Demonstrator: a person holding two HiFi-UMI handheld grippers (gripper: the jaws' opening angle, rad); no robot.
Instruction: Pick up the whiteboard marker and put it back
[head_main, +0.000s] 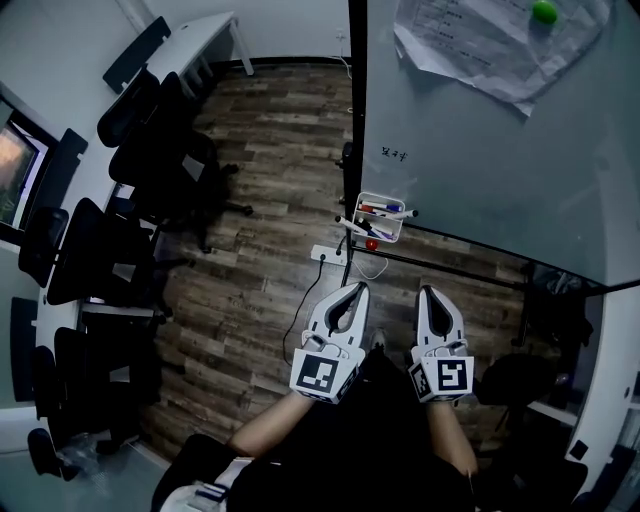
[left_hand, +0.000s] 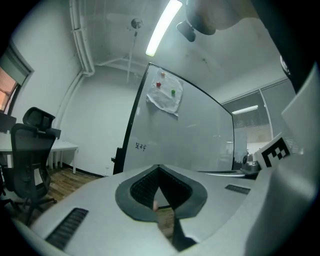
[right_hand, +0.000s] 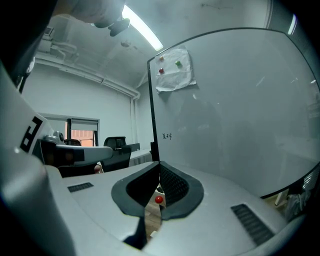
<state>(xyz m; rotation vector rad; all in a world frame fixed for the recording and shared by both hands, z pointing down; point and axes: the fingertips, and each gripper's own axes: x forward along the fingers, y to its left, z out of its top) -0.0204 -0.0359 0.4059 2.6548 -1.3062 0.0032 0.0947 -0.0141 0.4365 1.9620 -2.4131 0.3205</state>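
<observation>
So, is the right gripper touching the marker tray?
Apart. The head view shows wooden floor between the right gripper and the marker tray.

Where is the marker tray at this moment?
In the head view, the marker tray hangs at the whiteboard's lower left corner, near the white power strip.
</observation>
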